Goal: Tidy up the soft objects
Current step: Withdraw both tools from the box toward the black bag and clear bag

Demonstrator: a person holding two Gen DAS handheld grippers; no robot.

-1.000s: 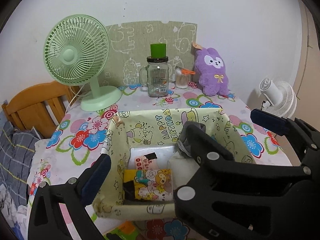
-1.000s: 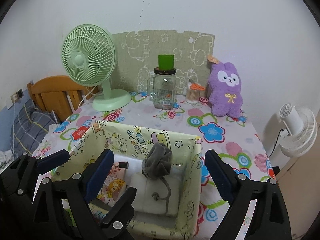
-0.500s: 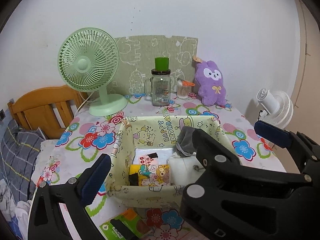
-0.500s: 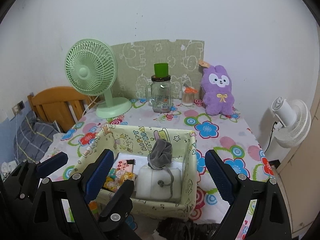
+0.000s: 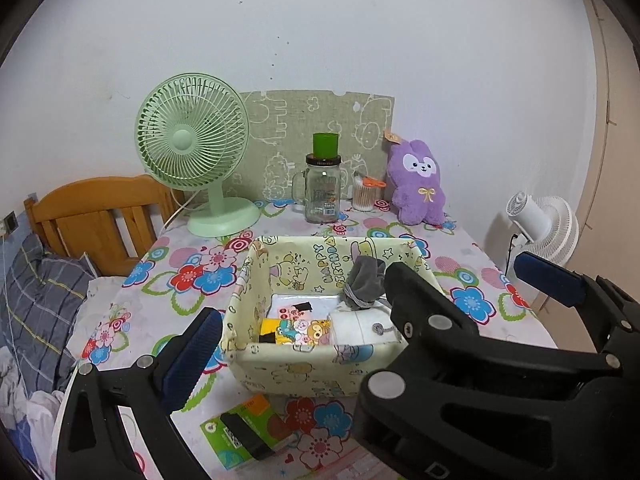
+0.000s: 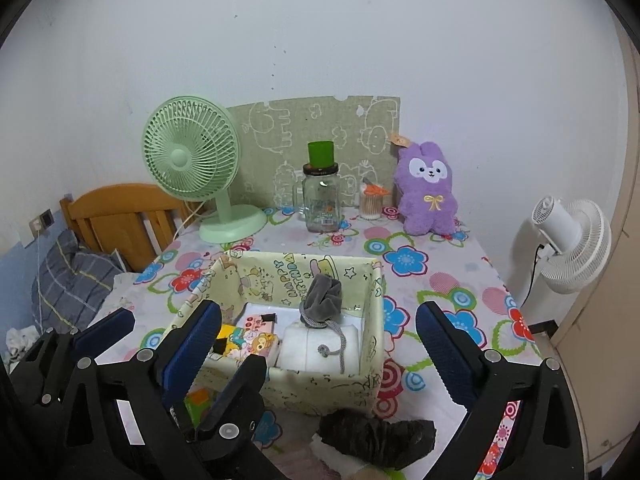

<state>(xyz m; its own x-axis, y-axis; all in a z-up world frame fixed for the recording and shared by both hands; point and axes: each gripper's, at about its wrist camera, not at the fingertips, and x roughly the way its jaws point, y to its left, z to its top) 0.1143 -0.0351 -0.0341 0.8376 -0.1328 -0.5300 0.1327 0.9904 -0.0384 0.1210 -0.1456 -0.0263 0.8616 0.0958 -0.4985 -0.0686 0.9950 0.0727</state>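
Pulled back from the fabric bin (image 5: 320, 368) over the last second: bin smaller and further off in both wrist views than a second ago, more of the flowered surface (image 6: 448, 280) in view. Near edge now shows a green and orange packet (image 5: 248, 426) and a dark crumpled cloth (image 6: 376, 434), both outside the bin.

Left tool (image 5: 368, 308): wide open, empty. Right tool (image 6: 318, 338): wide open, empty.

Grey drawstring pouch (image 6: 322, 300) resting on the white folded pad (image 6: 316, 346) at the bin's right side; cartoon-print packet (image 5: 298, 330) at its left. Reads as a drop-off just finished and a retreat toward the next item; dark cloth likely next.

Materials: bin thin printed fabric, walls limp and wavy, open box shape. Pouch velvety, bunched at the neck, cord trailing with knotted end. Pad smooth, blocky, squashable. Dark cloth ribbed or knitted, shapeless heap. Purple plush rabbit (image 6: 428, 192) fuzzy, upright at the back by the wall.
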